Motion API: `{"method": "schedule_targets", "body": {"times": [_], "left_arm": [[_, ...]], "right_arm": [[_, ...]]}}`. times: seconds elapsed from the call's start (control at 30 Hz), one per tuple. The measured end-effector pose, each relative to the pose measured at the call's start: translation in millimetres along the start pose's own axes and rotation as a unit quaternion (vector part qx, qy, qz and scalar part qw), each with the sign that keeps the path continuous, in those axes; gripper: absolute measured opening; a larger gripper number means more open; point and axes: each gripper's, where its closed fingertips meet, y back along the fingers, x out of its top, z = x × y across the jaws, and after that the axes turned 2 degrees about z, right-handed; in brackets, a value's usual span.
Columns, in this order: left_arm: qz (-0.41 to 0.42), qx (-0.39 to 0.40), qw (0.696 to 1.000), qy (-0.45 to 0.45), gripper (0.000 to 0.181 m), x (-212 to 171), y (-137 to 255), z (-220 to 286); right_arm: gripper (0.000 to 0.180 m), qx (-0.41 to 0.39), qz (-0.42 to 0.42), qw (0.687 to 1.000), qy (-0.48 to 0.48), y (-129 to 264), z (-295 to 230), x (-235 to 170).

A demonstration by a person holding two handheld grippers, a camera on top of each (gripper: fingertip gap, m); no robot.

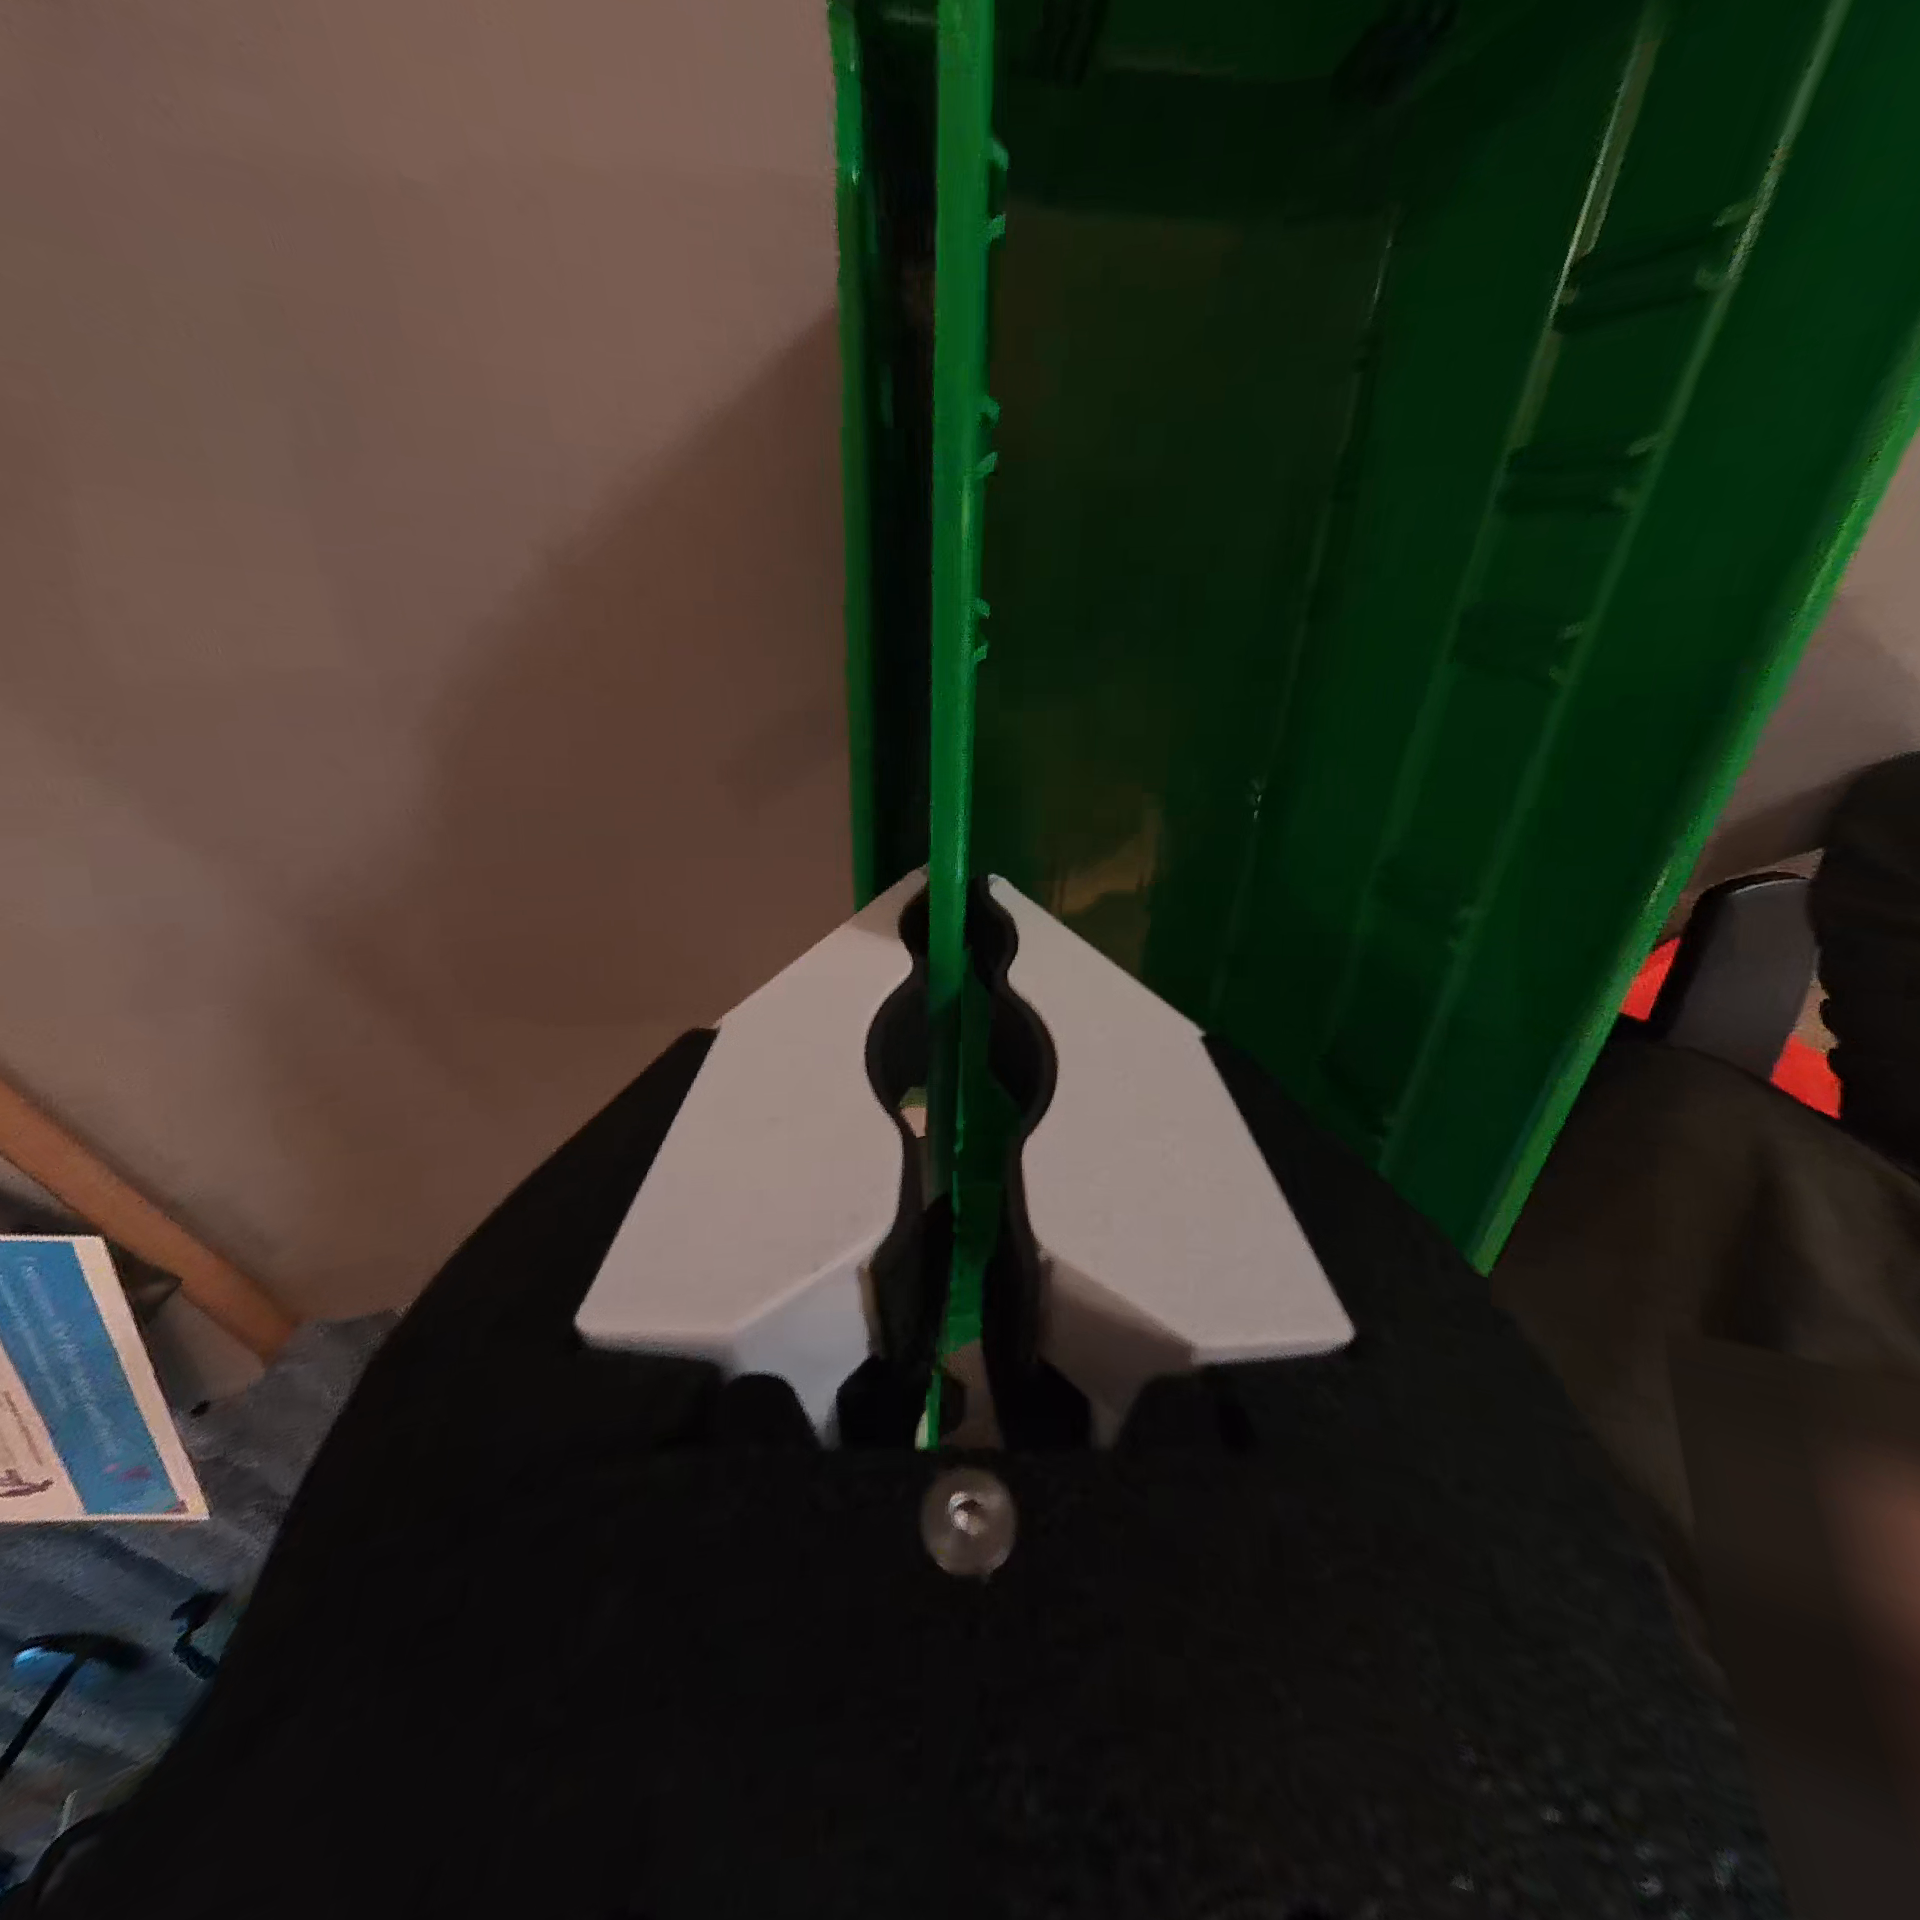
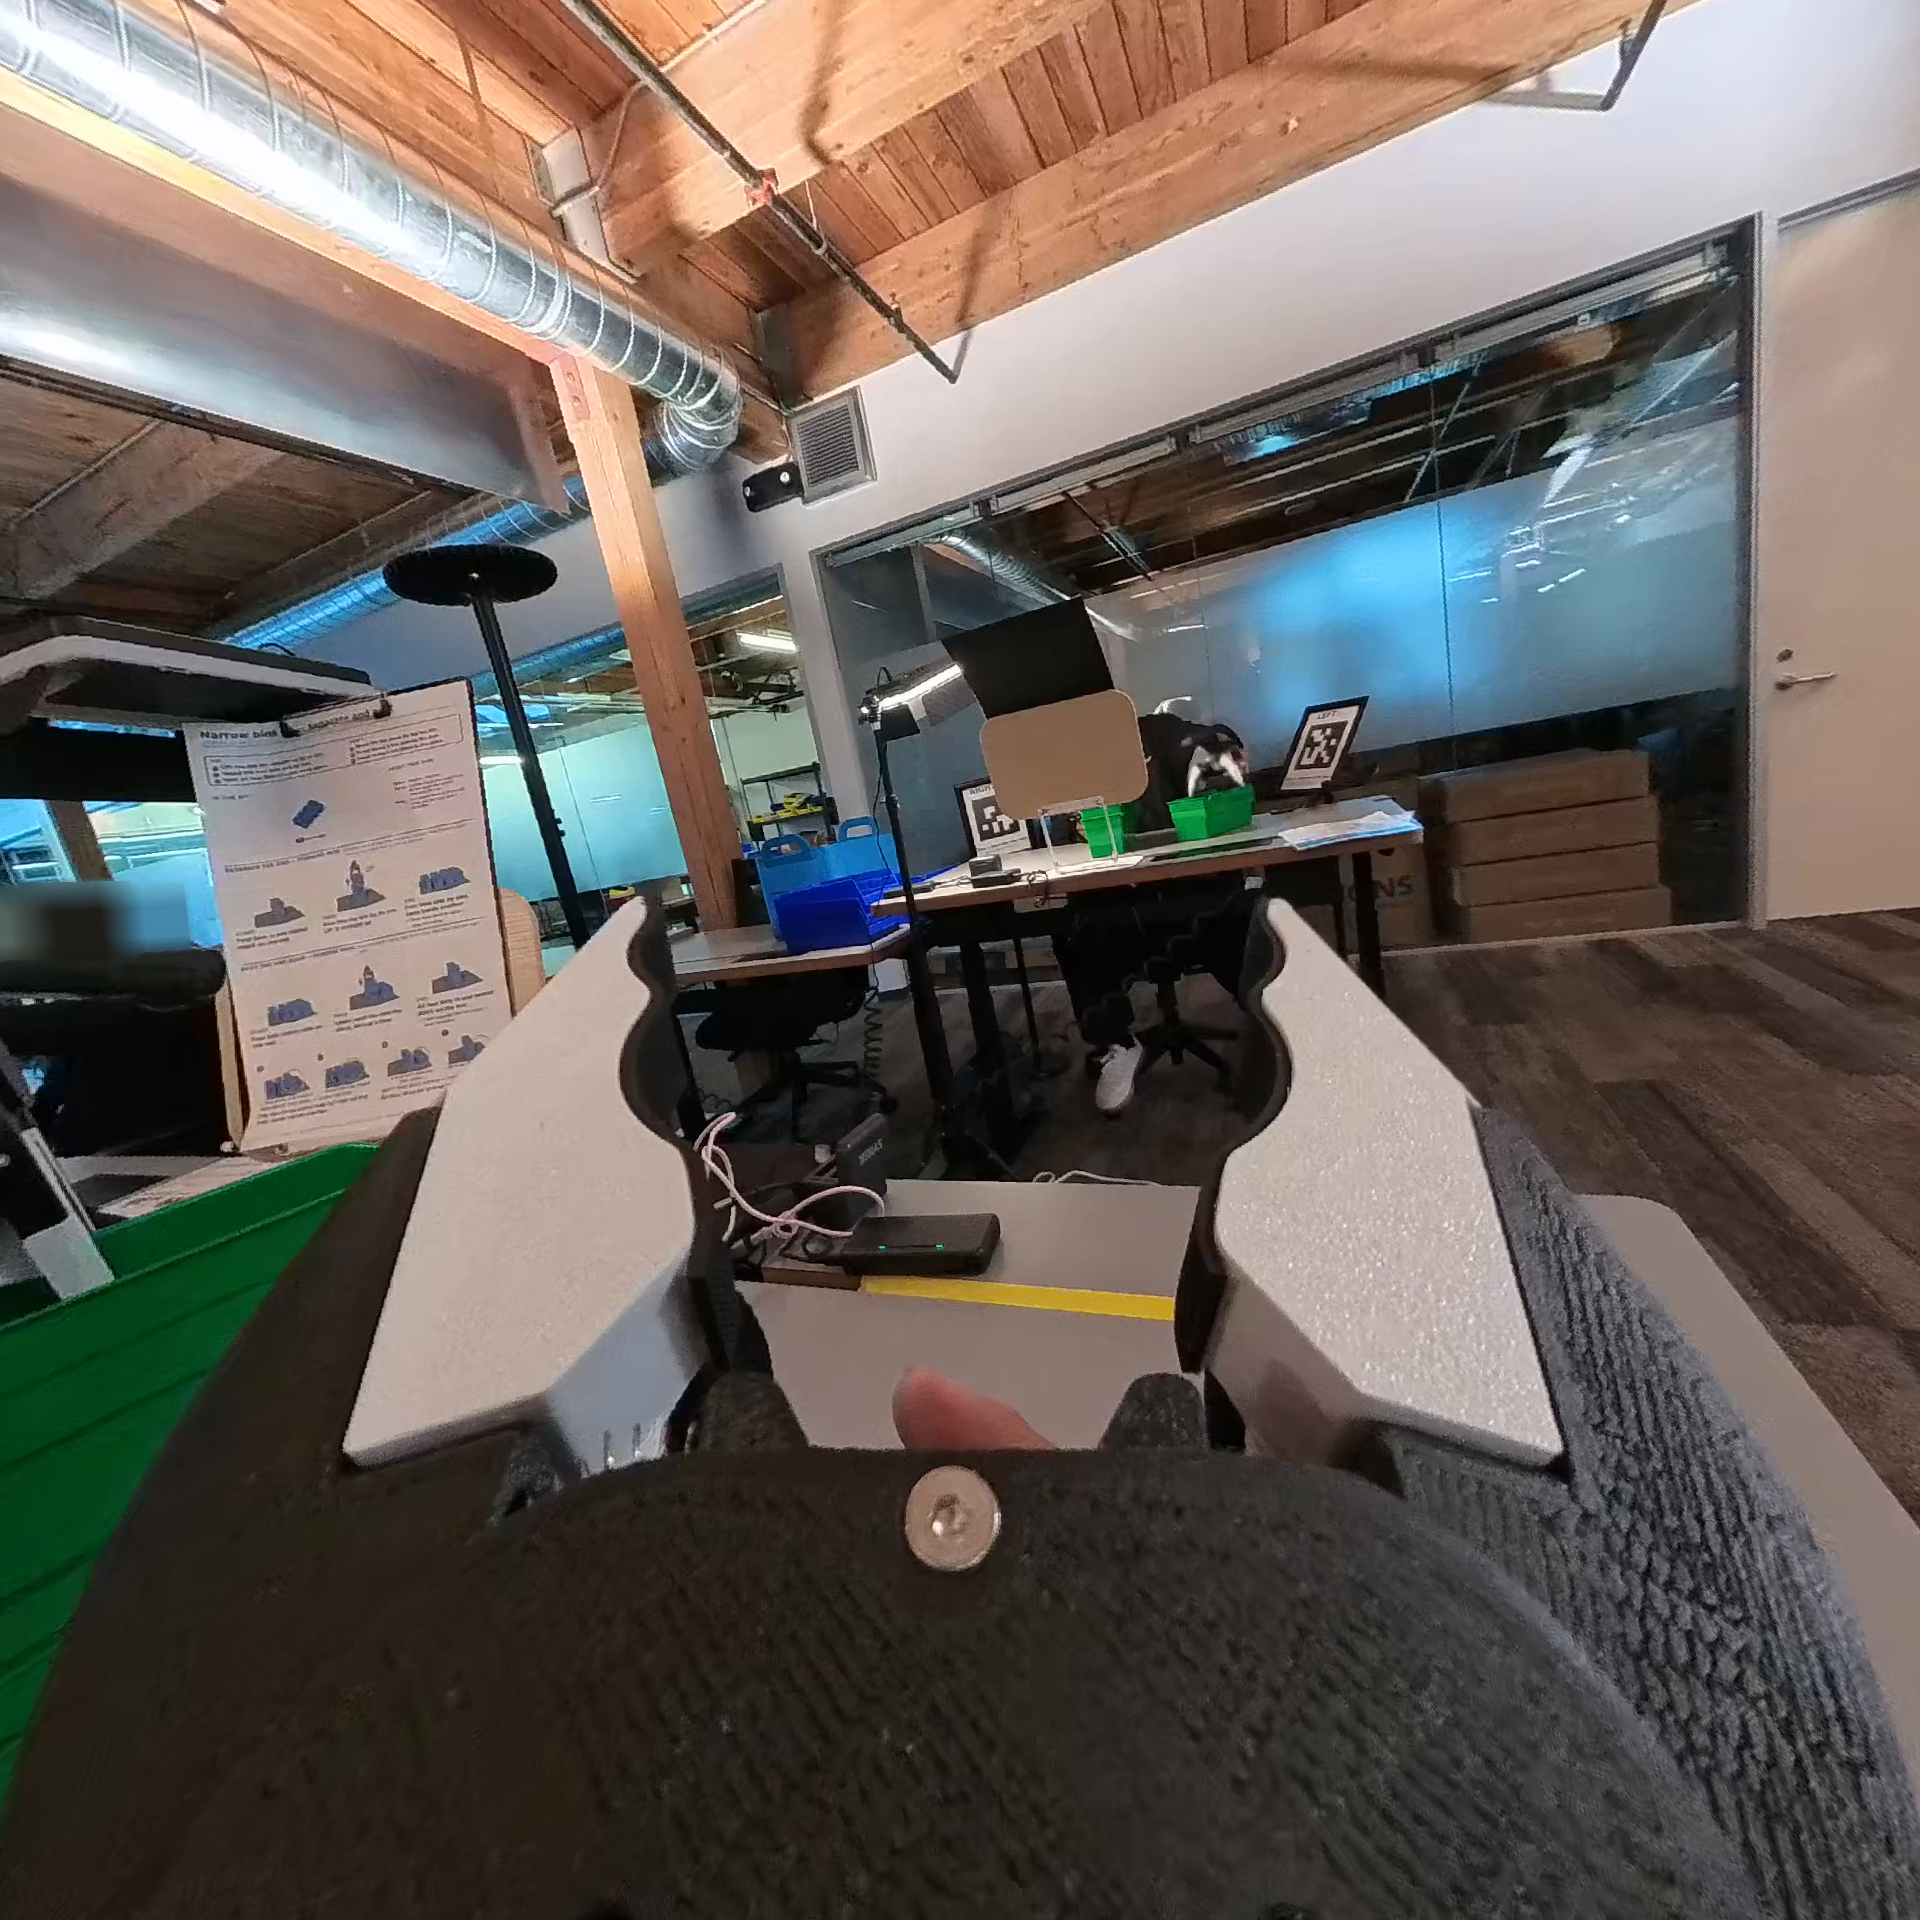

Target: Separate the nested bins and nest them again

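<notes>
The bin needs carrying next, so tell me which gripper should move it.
Left. The left gripper is already shut on the green bin's wall. The right gripper is open, empty and pointing out across the room.

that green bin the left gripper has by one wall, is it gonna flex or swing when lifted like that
Probably some. The left gripper pinches only one thin wall of the green bin, so the long body may sag or swing. The ribs along its side suggest fair stiffness. The plastic looks glossy, so it could slip.
</notes>
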Motion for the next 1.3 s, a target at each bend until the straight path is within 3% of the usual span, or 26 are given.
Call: {"method": "schedule_targets", "body": {"times": [0.4,0.53,0.77,0.8,0.83,0.9,0.97,1.07,1.13,1.17,1.3], "left_arm": [[-0.022,0.020,0.999,-0.019,0.002,-2,-34,-11],[-0.035,0.017,0.999,-0.019,0.002,-9,-54,-14],[0.010,-0.001,1.000,-0.027,0.002,-6,-58,-13],[0.022,-0.020,0.999,-0.029,0.012,-7,-56,-9],[0.041,-0.062,0.997,-0.025,0.034,-7,-53,3],[0.101,-0.130,0.986,-0.032,0.077,-7,-36,22],[0.177,-0.148,0.970,-0.083,0.094,-14,-14,29],[0.280,-0.173,0.924,-0.197,0.094,-46,20,44],[0.307,-0.186,0.886,-0.293,0.100,-84,31,55],[0.317,-0.172,0.869,-0.340,0.102,-100,32,56],[0.301,-0.061,0.820,-0.483,0.081,-137,8,46]], "right_arm": [[0.108,0.015,-0.002,1.000,-0.009,1,-5,0],[0.108,0.067,0.005,0.997,-0.040,5,-23,6],[0.110,0.072,0.009,0.997,-0.018,1,-36,5],[0.110,0.075,0.005,0.997,-0.014,-1,-39,3],[0.110,0.078,-0.001,0.997,-0.011,-3,-42,0],[0.111,0.087,-0.017,0.996,-0.003,-7,-50,-8],[0.113,0.094,-0.029,0.995,0.007,-11,-58,-13],[0.113,0.099,-0.033,0.994,0.022,-13,-70,-17],[0.113,0.103,-0.036,0.993,0.036,-13,-78,-18],[0.113,0.102,-0.038,0.993,0.043,-13,-81,-19],[0.112,0.111,-0.010,0.994,0.022,-17,-99,-14]]}}
